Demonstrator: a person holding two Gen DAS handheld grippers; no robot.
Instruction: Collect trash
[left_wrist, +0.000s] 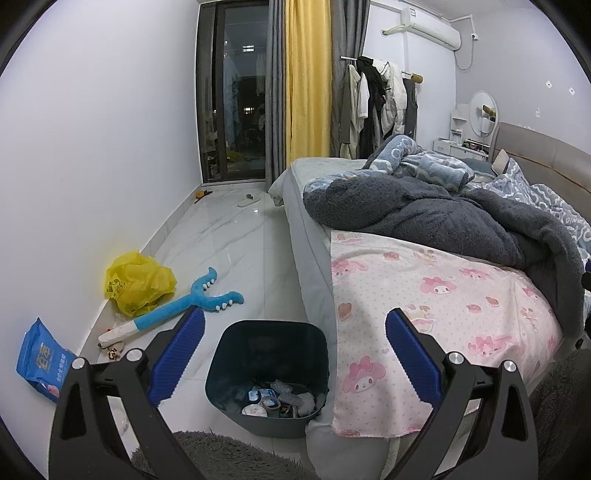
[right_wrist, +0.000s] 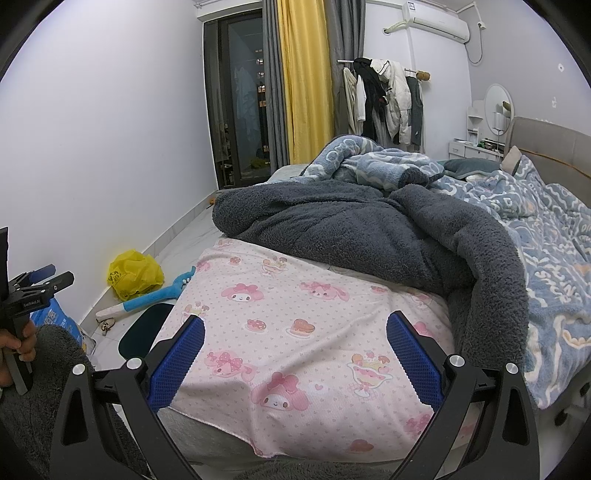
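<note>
A dark blue bin (left_wrist: 271, 373) stands on the floor beside the bed, with wrappers, tape and tissue (left_wrist: 275, 400) in its bottom. My left gripper (left_wrist: 293, 325) hovers open above the bin's rim, nothing between its blue pads. A crumpled yellow plastic bag (left_wrist: 138, 282) and a blue packet (left_wrist: 40, 360) lie by the left wall. In the right wrist view my right gripper (right_wrist: 295, 328) is open over the pink cartoon sheet (right_wrist: 295, 314), holding nothing. The bin's rim (right_wrist: 142, 332), the yellow bag (right_wrist: 135, 273) and the left gripper (right_wrist: 40, 284), held by a hand, show at the left.
A blue and white plush toy (left_wrist: 184, 304) lies on the white tiled floor (left_wrist: 229, 236). The bed (left_wrist: 424, 280) with grey and blue blankets fills the right. A slipper (left_wrist: 248, 200) lies near the balcony door. Clothes hang on a rack (left_wrist: 380, 99) at the back.
</note>
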